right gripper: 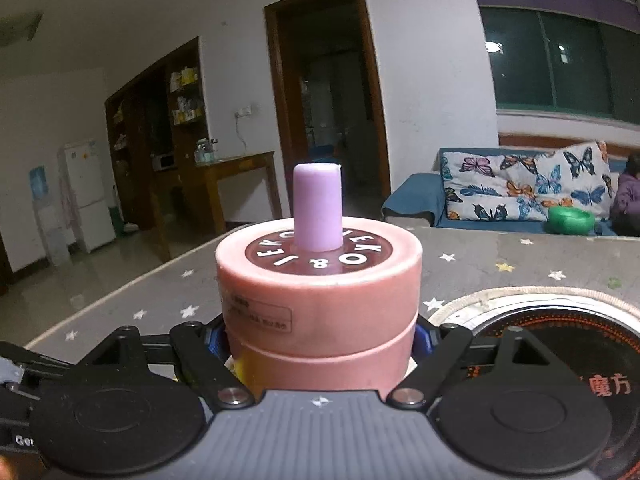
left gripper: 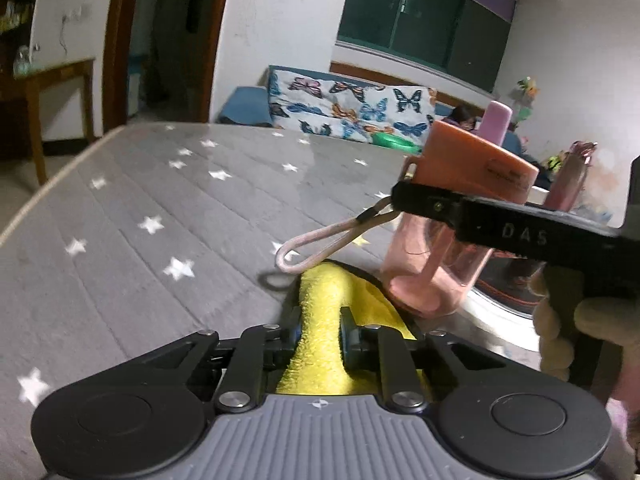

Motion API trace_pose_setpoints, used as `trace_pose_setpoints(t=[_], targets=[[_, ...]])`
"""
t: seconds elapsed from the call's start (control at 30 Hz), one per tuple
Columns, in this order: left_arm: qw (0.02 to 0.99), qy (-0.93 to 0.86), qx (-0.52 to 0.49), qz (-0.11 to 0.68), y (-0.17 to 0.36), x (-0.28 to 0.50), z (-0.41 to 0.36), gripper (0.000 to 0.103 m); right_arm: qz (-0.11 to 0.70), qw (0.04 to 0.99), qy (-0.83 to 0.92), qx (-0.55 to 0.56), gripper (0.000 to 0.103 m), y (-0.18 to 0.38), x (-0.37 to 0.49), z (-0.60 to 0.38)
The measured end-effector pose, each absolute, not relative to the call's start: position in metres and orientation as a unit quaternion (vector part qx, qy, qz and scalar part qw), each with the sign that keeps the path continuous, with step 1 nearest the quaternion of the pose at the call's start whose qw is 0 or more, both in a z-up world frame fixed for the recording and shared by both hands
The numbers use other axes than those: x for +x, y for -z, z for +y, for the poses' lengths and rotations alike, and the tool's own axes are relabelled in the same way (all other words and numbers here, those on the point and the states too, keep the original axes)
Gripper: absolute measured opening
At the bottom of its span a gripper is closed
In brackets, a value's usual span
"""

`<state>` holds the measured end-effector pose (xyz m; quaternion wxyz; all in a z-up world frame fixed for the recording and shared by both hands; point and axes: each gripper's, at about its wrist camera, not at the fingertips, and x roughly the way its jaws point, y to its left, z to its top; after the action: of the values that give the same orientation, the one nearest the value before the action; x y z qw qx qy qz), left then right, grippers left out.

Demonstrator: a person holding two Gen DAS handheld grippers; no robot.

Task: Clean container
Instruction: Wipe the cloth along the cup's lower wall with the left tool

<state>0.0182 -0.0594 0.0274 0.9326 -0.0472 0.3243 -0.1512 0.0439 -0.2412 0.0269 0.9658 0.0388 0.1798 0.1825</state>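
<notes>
A pink drinking bottle [left gripper: 436, 256] with a clear lower body, a salmon lid [right gripper: 320, 296] and a lilac spout [right gripper: 317, 212] is held upright above the table. My right gripper [right gripper: 320, 340] is shut on it just below the lid; it also shows in the left wrist view [left gripper: 432, 204] reaching in from the right. A pink cord loop [left gripper: 320, 240] hangs from the lid. My left gripper [left gripper: 320, 332] is shut on a yellow cloth [left gripper: 324, 320], which lies just left of and below the bottle's base.
The table wears a grey cover with white stars [left gripper: 160, 220]. A round induction cooker [right gripper: 560, 344] sits on it to the right, under the bottle. A butterfly-print sofa [left gripper: 352, 108] and a person [right gripper: 628, 200] are behind the table.
</notes>
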Motion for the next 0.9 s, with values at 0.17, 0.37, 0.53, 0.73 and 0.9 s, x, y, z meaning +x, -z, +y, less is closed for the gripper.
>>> trace_pose_setpoints(t=[0.17, 0.37, 0.53, 0.73, 0.9], targets=[[0.931, 0.142, -0.060, 0.330, -0.026, 0.020, -0.052, 0.019, 0.184, 0.964, -0.176, 0.071, 0.083, -0.025, 0.046, -0.239], [0.930, 0.142, -0.074, 0.330, -0.026, 0.015, -0.046, 0.021, 0.188, 0.965, -0.175, 0.050, 0.083, -0.023, 0.039, -0.238], [0.929, 0.147, -0.085, 0.330, -0.028, 0.010, -0.040, 0.021, 0.186, 0.965, -0.179, 0.050, 0.083, -0.030, 0.034, -0.241], [0.929, 0.153, -0.091, 0.324, -0.032, 0.009, -0.042, 0.021, 0.187, 0.963, -0.189, 0.038, 0.085, -0.035, 0.029, -0.239], [0.931, 0.154, -0.095, 0.318, -0.033, 0.010, -0.041, 0.019, 0.173, 0.964, -0.195, 0.054, 0.090, -0.039, 0.012, -0.250]])
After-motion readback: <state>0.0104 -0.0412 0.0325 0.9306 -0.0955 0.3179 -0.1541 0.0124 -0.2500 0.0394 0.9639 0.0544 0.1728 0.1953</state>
